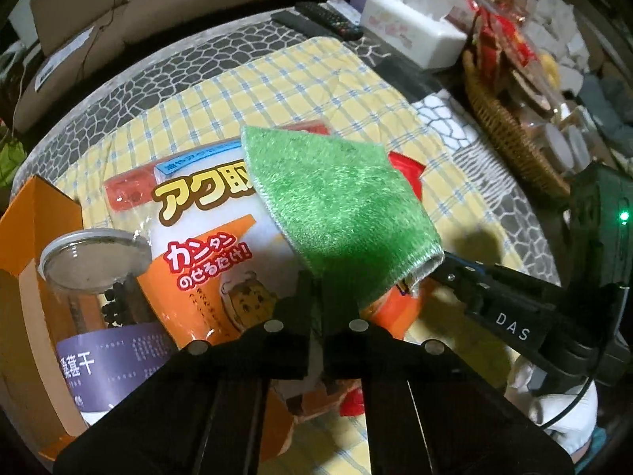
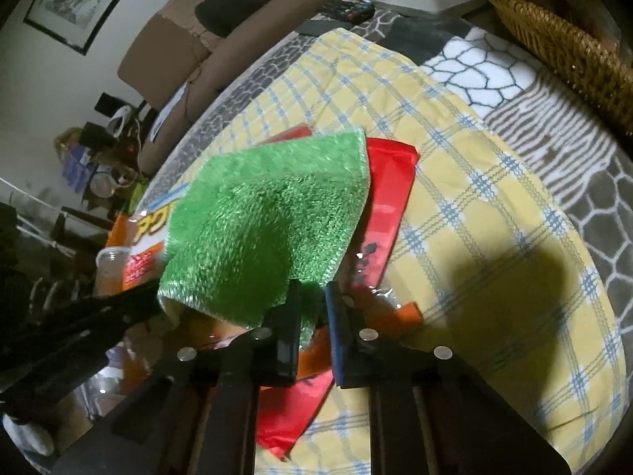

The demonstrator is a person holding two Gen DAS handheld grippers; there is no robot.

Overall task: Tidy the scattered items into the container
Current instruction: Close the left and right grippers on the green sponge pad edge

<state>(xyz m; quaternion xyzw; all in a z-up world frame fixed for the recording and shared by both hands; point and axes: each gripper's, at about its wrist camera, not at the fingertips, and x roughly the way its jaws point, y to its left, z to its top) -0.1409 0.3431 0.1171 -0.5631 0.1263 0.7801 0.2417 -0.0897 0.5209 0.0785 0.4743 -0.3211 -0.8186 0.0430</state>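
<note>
pinching the green cloth (image 1: 336, 202) from two sides, left tool (image 1: 316, 301) and right tool (image 2: 312, 316) hold it; only the left view shows the orange box (image 1: 27, 233) beside it.

Left gripper (image 1: 316, 289): it is pointing steeply down, its jaws closed together and pinching the near edge of the green cloth (image 1: 336, 202).
Right gripper (image 2: 312, 304): it is reaching in at a slant from the right of the green cloth, its jaws nearly together and clamping a lower corner of it.
Right gripper seen from the left wrist: its black fingers (image 1: 467, 277) are touching the cloth's lower right corner.
Hand: a white-gloved hand (image 1: 561, 407) is holding the right gripper behind the cloth.
</note>
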